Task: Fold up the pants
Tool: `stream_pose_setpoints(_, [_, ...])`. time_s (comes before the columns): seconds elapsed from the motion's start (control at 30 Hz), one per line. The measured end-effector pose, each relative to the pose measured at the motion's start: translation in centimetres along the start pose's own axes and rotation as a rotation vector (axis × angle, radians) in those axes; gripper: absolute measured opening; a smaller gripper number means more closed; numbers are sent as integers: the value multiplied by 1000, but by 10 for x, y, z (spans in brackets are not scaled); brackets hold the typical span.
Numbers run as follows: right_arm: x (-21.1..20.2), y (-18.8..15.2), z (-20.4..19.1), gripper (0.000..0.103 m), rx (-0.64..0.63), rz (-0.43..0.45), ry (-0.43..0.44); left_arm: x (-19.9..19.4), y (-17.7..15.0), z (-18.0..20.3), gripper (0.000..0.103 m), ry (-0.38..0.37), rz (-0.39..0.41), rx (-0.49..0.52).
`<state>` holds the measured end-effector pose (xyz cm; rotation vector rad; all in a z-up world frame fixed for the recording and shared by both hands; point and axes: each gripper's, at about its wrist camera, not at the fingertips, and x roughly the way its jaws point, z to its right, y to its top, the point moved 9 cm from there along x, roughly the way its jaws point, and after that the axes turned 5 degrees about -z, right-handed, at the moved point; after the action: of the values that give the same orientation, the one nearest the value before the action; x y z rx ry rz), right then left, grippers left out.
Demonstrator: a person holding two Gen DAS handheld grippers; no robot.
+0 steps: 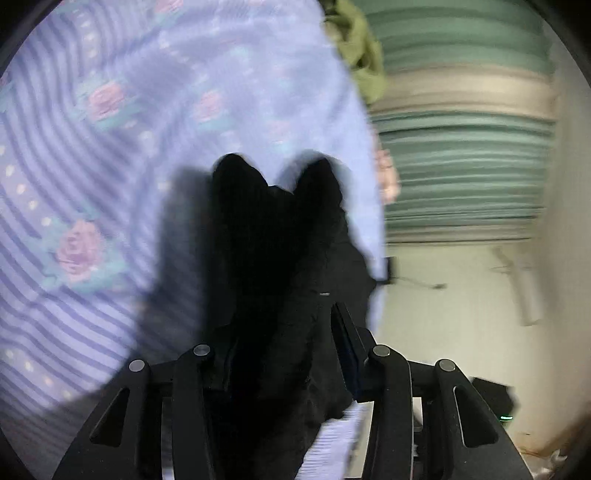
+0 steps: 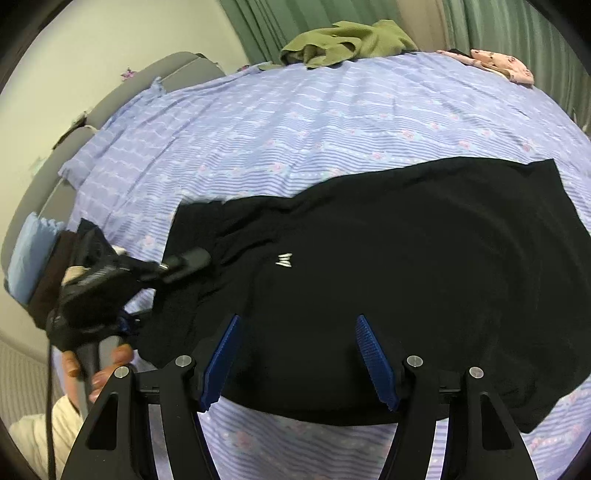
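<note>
Black pants (image 2: 406, 266) with a small white logo lie spread on a lilac striped bedsheet (image 2: 295, 129). My right gripper (image 2: 299, 332) is open just above the near part of the pants, blue pads apart, holding nothing. My left gripper (image 2: 184, 262) shows at the left in the right wrist view, at the pants' left end, held by a hand. In the left wrist view, black cloth of the pants (image 1: 277, 277) fills the space between the fingers of my left gripper (image 1: 295, 332) and hangs over the sheet (image 1: 110, 147); it is shut on that cloth.
An olive green garment (image 2: 347, 42) and a pink patterned garment (image 2: 495, 64) lie at the bed's far edge. A grey headboard (image 2: 122, 99) runs along the left. Green curtains (image 2: 498, 26) hang behind. A light blue cloth (image 2: 29, 254) sits at far left.
</note>
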<state>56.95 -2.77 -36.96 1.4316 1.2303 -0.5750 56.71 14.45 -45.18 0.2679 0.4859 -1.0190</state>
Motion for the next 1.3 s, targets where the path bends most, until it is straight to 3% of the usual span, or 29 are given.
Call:
stream_pose_setpoints(0.1, [0,2,10,65,33,1,-6,8,-1,-2,41,44,-12,19])
stream_pose_setpoints(0.17, [0,1,17,65,54,-1,-15,7,1,2,26,86,3,18])
stream_pose_setpoints(0.23, [-1,1,24,65,69,2,-15,-1,-2,13,22,126,32,28])
stream_pose_setpoints(0.33, [-8,3,30,65,113,15,3,-16,-1,39,21,140,87,64])
stream_pose_setpoints(0.4, [-16,5,32,65,125,28,8,-39,-4,51,21,190,134,94])
stream_pose_setpoints(0.57, [-30,5,18,65,63,52,-43,-73,-1,29,21,486,128,123])
stream_pose_setpoints(0.63, [-31,4,9,65,29,50,-57,-78,-6,26,21,553,111,102])
stream_pose_setpoints(0.77, [-43,3,7,65,30,68,-25,-83,-14,68,21,592,144,166])
stream_pose_setpoints(0.93, [-75,1,47,65,114,112,-47,-58,-26,149,21,561,146,254])
stream_pose_setpoints(1.13, [-126,-5,118,65,240,202,-115,34,-34,230,22,489,52,364])
stream_pose_setpoints(1.3, [-150,-11,173,65,339,249,-188,122,-38,255,22,458,-57,379])
